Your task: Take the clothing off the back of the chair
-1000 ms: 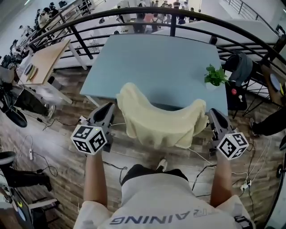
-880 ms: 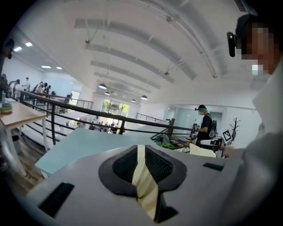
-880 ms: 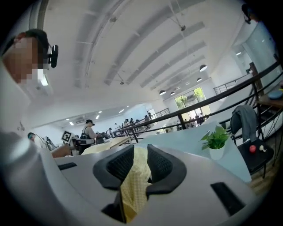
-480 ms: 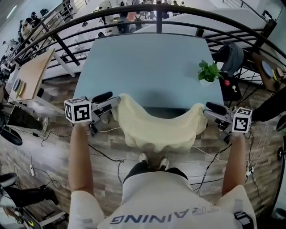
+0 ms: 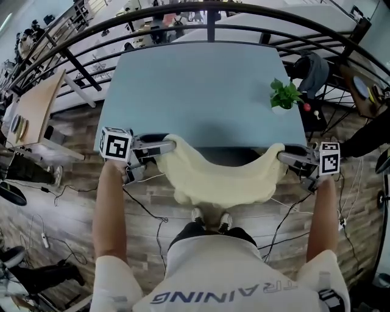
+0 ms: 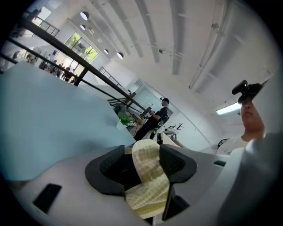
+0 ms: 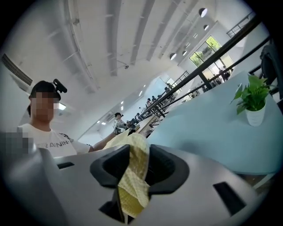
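Note:
Pale yellow clothing (image 5: 219,177) hangs draped over the chair back, which it hides, at the near edge of the blue table (image 5: 201,91). My left gripper (image 5: 167,145) points inward at the cloth's left end. Its jaws have just been opening, and a fold of the clothing (image 6: 148,176) lies between them against one jaw, with a gap on the other side. My right gripper (image 5: 283,155) is at the right end. Its jaws have just been closing, and the cloth (image 7: 135,176) fills the space between them, touched on both sides.
A small potted plant (image 5: 283,97) stands on the table's right part. Black curved railings (image 5: 207,7) run behind the table. Cables lie on the wooden floor (image 5: 67,201) around my feet. A dark chair with a jacket (image 5: 314,67) stands to the right of the table.
Both grippers have swung from pointing forward beside the cloth to pointing inward at its two ends. Their jaws now have the cloth's ends between them.

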The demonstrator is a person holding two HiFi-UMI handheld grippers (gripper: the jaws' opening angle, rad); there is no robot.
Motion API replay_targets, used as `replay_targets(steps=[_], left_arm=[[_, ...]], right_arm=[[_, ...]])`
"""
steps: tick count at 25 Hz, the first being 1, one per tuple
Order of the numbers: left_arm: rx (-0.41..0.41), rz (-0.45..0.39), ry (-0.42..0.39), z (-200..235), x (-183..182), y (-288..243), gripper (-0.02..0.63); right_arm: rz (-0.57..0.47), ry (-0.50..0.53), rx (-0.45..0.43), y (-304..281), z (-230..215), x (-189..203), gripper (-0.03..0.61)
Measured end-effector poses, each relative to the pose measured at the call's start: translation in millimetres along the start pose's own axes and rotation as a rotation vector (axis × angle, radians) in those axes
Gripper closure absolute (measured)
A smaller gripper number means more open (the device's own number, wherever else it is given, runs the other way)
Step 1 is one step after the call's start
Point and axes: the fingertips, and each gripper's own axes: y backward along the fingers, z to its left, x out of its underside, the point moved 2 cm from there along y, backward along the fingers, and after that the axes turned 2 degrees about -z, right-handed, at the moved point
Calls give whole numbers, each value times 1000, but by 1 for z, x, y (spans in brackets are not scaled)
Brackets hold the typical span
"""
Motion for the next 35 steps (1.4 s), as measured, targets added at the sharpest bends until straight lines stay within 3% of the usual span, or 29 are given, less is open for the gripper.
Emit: replay_targets(steps=[2,3,8,11,14,17,21,28,35], left_arm=[[-41,-28,-65,-4,-3,8,472],[-67,-46,-103,-4,-5,13,562],[-149,-140,-226,-10,-6,32,566],[-274,-214,-334,-21,-11,39,566],[-402,-263,-434,-31,-12,43,568],[-457,-340,-455,-37,-10,48,569],[-512,-442,-471,-57,-7,63,569],[-608,-571,-515,-118,11,84,569],[-763,-655,-523,-201,65,74,569]], right_arm=[[-21,52,26,-1,7,-4,524],[-38,77,38,-1,10,-7,541],[-155,164,178,7,20,-14,546],[-249,217,327,15,29,-20,546],[-382,208,442,23,40,-21,546],[-498,199,524,33,50,-17,546],[-575,269,615,40,66,-15,546],[-626,325,549,54,104,-7,546],[-602,361,457,98,134,11,546]])
